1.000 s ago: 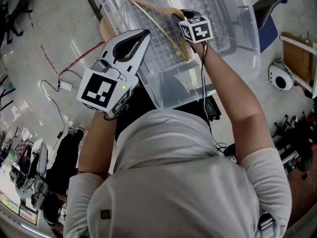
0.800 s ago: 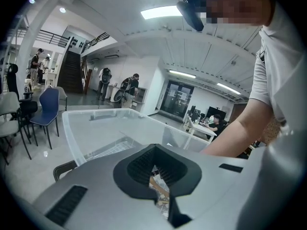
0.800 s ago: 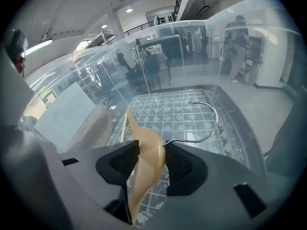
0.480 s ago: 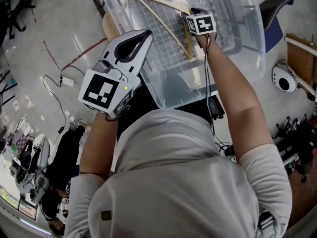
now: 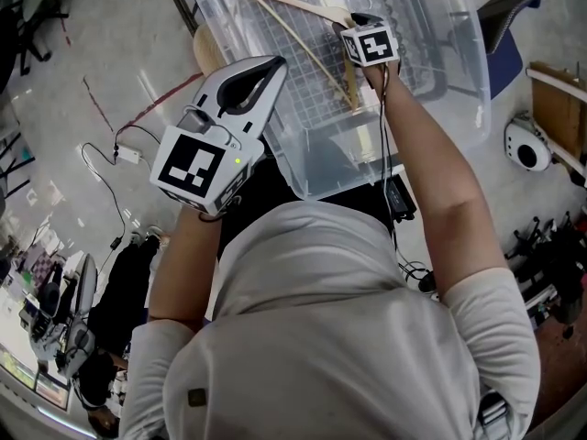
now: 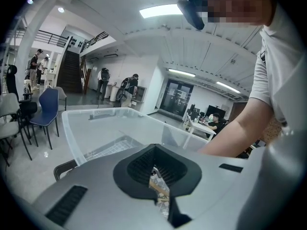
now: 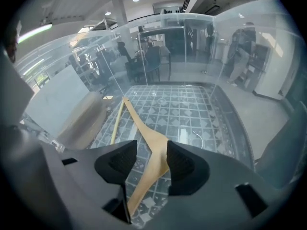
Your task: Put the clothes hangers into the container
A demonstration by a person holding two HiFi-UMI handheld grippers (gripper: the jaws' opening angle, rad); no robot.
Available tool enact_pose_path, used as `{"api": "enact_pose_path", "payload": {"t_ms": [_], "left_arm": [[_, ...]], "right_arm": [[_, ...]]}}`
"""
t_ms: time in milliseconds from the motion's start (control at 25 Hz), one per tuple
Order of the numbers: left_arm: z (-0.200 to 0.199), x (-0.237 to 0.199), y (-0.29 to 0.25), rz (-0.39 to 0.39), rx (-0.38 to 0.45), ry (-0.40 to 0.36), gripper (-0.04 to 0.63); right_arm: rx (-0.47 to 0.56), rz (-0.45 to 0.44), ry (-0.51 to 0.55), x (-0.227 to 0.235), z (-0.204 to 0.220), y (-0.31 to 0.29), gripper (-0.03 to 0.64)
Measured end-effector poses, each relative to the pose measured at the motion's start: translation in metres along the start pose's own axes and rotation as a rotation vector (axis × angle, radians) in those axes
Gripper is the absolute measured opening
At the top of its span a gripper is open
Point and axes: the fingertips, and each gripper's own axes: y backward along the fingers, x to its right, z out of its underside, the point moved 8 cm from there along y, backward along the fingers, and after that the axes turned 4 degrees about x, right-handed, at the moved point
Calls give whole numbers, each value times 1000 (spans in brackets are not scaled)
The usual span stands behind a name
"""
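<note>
The right hand-held gripper (image 7: 151,150) is straddling, jaws spread, the pale wooden clothes hanger (image 7: 143,127) lying on the clear plastic container's (image 5: 459,81) grid floor. The left hand-held gripper (image 5: 261,71), jaws pressed together, is hovering over the near rim. A blue chair (image 5: 500,58) is standing beyond. In the head view the right gripper's marker cube is covering the hanger's neck.

Tan hanger (image 7: 153,146), clear grid-floored container (image 7: 192,104)

Wooden hanger (image 7: 142,127) in clear container (image 7: 206,104)
</note>
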Motion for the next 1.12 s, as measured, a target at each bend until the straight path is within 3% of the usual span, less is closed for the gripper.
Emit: {"api": "enact_pose_path", "payload": {"t_ms": [280,720,1120], "left_arm": [[-8,4,14,13,-3,-34,17],[-29,21,66,60,33,-106,17],[-24,14,130,117,63,-98,17]], "right_arm": [[54,-11,108,-29,-30,41,175],[313,-2,88,-100,-71,157,87],[515,12,72,-191,-78,251,32]]}}
